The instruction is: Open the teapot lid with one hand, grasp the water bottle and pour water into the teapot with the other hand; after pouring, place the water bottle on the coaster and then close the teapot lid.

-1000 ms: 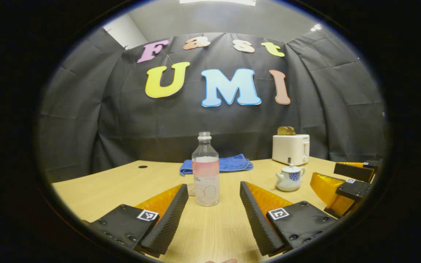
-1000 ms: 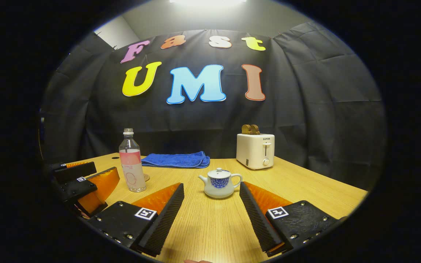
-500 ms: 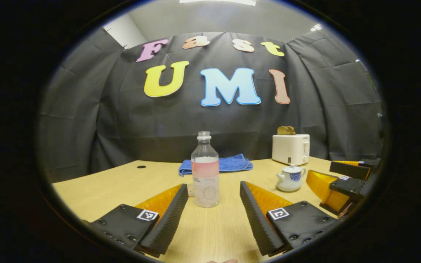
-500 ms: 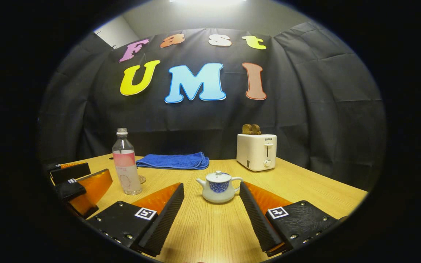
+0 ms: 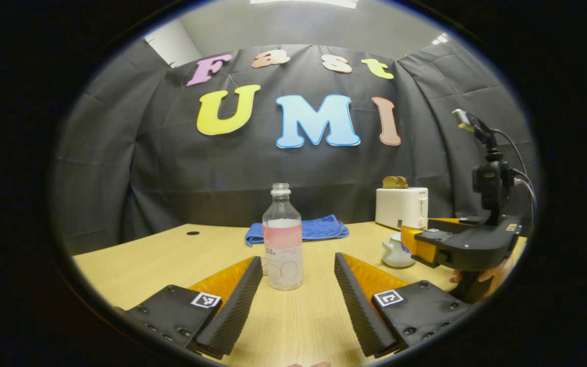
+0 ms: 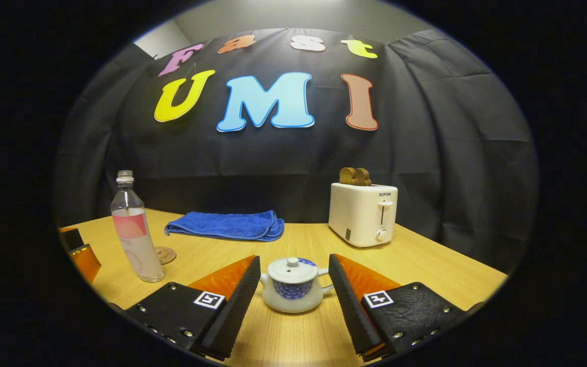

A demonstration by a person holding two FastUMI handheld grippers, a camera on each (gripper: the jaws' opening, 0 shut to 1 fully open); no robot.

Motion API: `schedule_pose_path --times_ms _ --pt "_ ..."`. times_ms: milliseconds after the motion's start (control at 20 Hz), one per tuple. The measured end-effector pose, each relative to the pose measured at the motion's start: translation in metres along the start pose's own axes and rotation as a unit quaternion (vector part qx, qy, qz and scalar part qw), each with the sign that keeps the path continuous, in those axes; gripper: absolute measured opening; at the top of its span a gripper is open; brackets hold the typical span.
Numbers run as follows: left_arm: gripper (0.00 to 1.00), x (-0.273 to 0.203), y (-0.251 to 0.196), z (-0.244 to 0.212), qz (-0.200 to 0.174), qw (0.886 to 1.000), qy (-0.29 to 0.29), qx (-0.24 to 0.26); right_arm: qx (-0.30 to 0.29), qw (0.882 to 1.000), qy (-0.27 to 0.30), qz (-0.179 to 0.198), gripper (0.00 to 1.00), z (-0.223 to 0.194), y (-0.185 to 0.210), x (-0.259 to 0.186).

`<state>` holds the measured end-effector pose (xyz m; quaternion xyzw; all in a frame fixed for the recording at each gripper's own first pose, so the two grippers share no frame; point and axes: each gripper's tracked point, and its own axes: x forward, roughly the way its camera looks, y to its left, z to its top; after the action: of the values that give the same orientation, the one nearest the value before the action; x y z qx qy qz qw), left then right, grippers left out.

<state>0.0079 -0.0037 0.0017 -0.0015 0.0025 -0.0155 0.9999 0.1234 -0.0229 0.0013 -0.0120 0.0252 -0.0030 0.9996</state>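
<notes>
Seen on a wooden desk [image 6: 426, 265] in a cloth-walled booth: a clear water bottle [image 5: 283, 239] standing upright, cap off, just ahead of the left claw [image 5: 297, 270], whose fingers sit spread wide with the bottle's base between the tips but untouched. Farther right, a small white-and-blue teapot [image 6: 292, 285], lid [image 6: 291, 269] on, framed between the parted fingers of the right claw [image 6: 293, 275], spout toward one finger and handle toward the other, contact impossible to tell. Spotted in the left gripper view: the right claw [image 5: 421, 244] from the side, reaching over the teapot [image 5: 394, 254], a hand [image 5: 487, 272] beneath its body. Behind the bottle [image 6: 133, 232], a round coaster [image 6: 165, 254] flat on the desk. At the back, a folded blue towel [image 6: 227, 225] and a white toaster [image 6: 362, 214] loaded with bread [image 6: 354, 176].
</notes>
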Motion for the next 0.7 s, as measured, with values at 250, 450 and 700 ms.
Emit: schedule_pose_path --times_ms 250,450,700 --pt "0.99 0.0 -0.001 0.0 0.0 1.0 0.0 0.0 0.001 1.0 0.015 0.004 0.78 -0.003 0.002 0.022" --pt "0.99 0.0 0.001 0.001 0.0 1.0 0.001 0.0 0.002 1.0 0.025 0.001 0.45 -0.003 0.003 0.036" --pt "0.99 0.0 0.001 0.001 -0.001 1.0 0.0 0.0 -0.01 0.999 0.027 -0.014 0.1 0.004 -0.004 0.033"
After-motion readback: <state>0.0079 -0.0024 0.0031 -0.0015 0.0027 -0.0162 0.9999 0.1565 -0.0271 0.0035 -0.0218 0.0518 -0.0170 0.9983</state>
